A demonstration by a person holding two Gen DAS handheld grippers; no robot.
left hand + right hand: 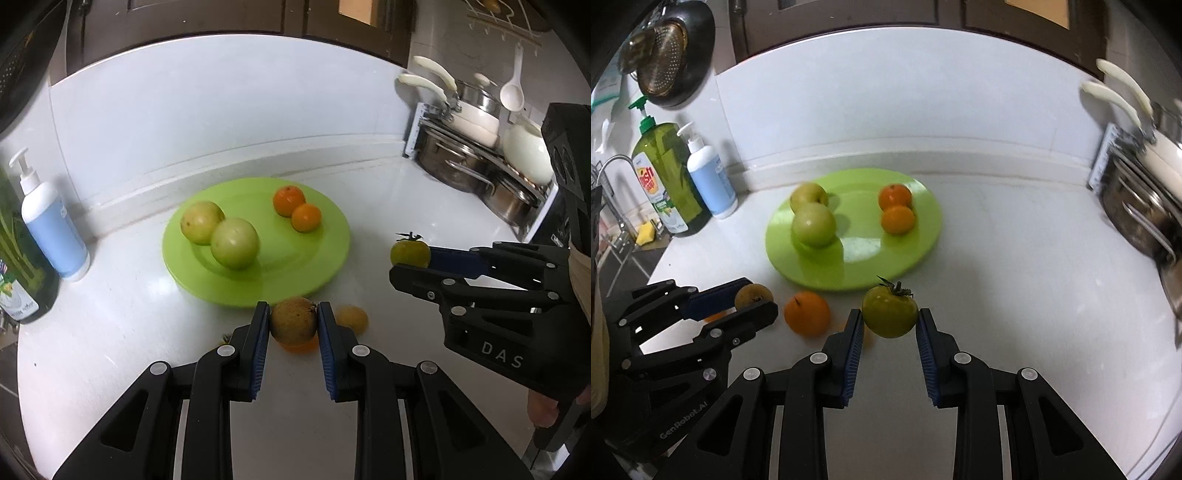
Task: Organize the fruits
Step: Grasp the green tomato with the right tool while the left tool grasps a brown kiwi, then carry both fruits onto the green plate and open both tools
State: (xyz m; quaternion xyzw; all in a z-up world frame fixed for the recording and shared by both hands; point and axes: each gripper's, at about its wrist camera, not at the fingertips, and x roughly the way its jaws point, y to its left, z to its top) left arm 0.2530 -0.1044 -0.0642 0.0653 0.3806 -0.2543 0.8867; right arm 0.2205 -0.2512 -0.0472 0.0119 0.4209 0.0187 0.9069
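A green plate [303,266] [916,243] holds two pale green apples [234,242] [813,224] on its left and two oranges [306,217] [897,219] on its right. My left gripper [293,321] [753,301] is shut on a brown round fruit [294,320] [753,294], held just in front of the plate. My right gripper [890,317] [410,260] is shut on a green tomato [890,312] [410,252] with a dark stem, above the counter right of the plate. An orange [808,313] [295,347] lies on the counter under the left gripper. A yellowish fruit [352,318] lies beside it.
A white-and-blue pump bottle [53,229] [711,181] and a green dish-soap bottle [665,177] [18,266] stand at the back left. A rack of steel pots and white pans [476,147] [1145,192] fills the right. A sink tap [613,184] is at far left.
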